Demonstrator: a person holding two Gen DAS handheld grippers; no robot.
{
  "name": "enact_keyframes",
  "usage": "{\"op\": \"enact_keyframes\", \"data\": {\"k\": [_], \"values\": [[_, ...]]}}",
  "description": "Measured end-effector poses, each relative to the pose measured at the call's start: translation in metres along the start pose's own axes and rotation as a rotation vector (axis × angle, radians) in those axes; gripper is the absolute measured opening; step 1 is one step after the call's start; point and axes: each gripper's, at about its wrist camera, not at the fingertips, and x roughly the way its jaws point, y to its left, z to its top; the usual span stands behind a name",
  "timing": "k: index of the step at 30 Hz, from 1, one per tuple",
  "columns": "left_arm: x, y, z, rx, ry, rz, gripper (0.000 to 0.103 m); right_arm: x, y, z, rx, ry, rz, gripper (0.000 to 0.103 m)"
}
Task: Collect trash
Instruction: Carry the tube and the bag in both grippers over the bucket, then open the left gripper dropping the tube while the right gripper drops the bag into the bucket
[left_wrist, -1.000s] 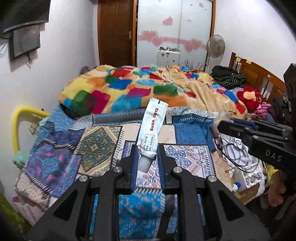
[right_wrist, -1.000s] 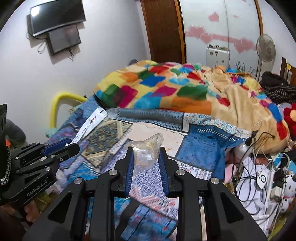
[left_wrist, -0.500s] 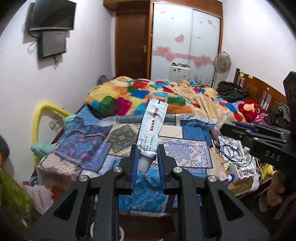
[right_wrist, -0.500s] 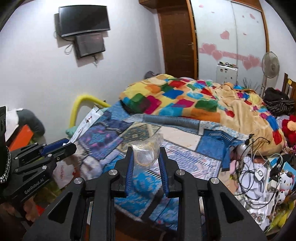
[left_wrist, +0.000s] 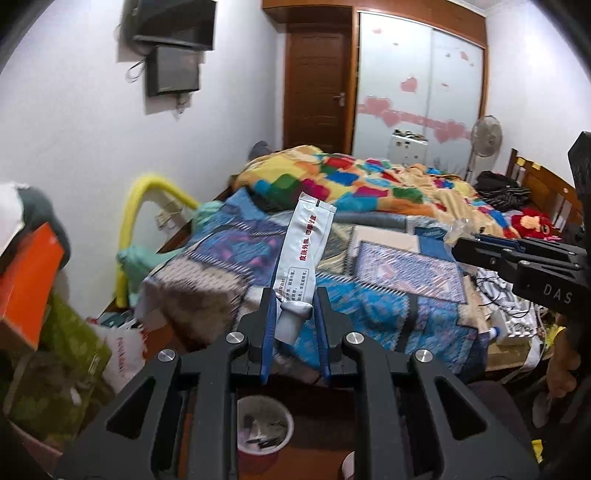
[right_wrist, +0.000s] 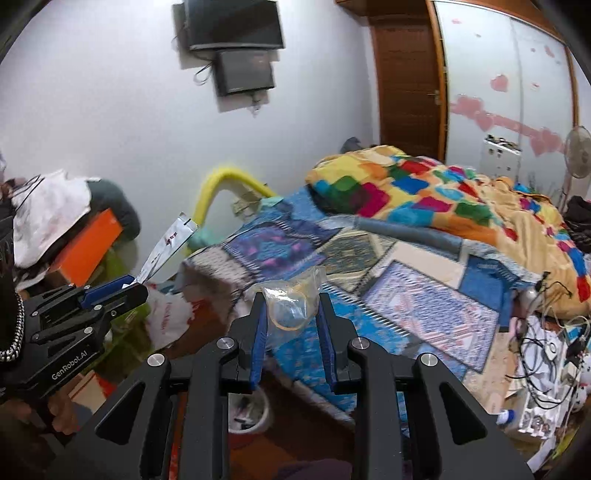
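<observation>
- Here, left black two-finger gripper (left_wrist: 294, 314) angled downward, clamped on a white squeezed tube (left_wrist: 300, 258), above a white round waste bin (left_wrist: 264, 428).
- Right black gripper (right_wrist: 291, 310) likewise tilted downward, pinching a crumpled clear plastic wrapper (right_wrist: 293, 299).

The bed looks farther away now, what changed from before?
Both grippers pulled back from the bed, and a trash bin on the floor came into view below. Nothing was let go: the left gripper still holds the white tube, the right gripper the clear wrapper.
</observation>
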Motion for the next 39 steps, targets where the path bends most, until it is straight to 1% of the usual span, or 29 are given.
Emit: {"op": "enact_keyframes", "data": {"k": [3,6,12,18,21,24,26,28,29,30,36,39], "values": [[-0.004,0.026,-0.018,-0.033,0.012,0.018,0.019,0.012,0.02,-0.005,-0.021,0.024,0.027,0.023],[-0.002,0.049,-0.037,-0.057,0.045,0.055,0.019,0.03,0.04,-0.012,-0.043,0.061,0.058,0.023],[0.015,0.09,-0.08,-0.131,0.144,0.086,0.019,0.072,0.079,-0.033,-0.085,0.162,0.118,0.023],[0.044,0.125,-0.13,-0.234,0.253,0.086,0.019,0.121,0.107,-0.064,-0.115,0.306,0.165,0.023],[0.058,0.136,-0.146,-0.272,0.3,0.086,0.019,0.145,0.114,-0.075,-0.118,0.375,0.179,0.024],[0.073,0.144,-0.154,-0.288,0.336,0.092,0.019,0.168,0.12,-0.08,-0.114,0.433,0.196,0.025],[0.081,0.147,-0.156,-0.301,0.351,0.089,0.019,0.183,0.123,-0.081,-0.102,0.469,0.222,0.026],[0.088,0.149,-0.157,-0.309,0.363,0.089,0.019,0.199,0.127,-0.083,-0.099,0.518,0.253,0.034],[0.092,0.151,-0.157,-0.314,0.369,0.086,0.019,0.205,0.128,-0.084,-0.104,0.537,0.252,0.047],[0.096,0.152,-0.157,-0.318,0.374,0.082,0.019,0.21,0.129,-0.085,-0.108,0.55,0.245,0.051],[0.123,0.15,-0.155,-0.321,0.409,0.061,0.019,0.22,0.126,-0.087,-0.129,0.547,0.212,0.051],[0.139,0.148,-0.155,-0.346,0.415,0.04,0.019,0.219,0.119,-0.085,-0.128,0.54,0.195,0.051]]}}
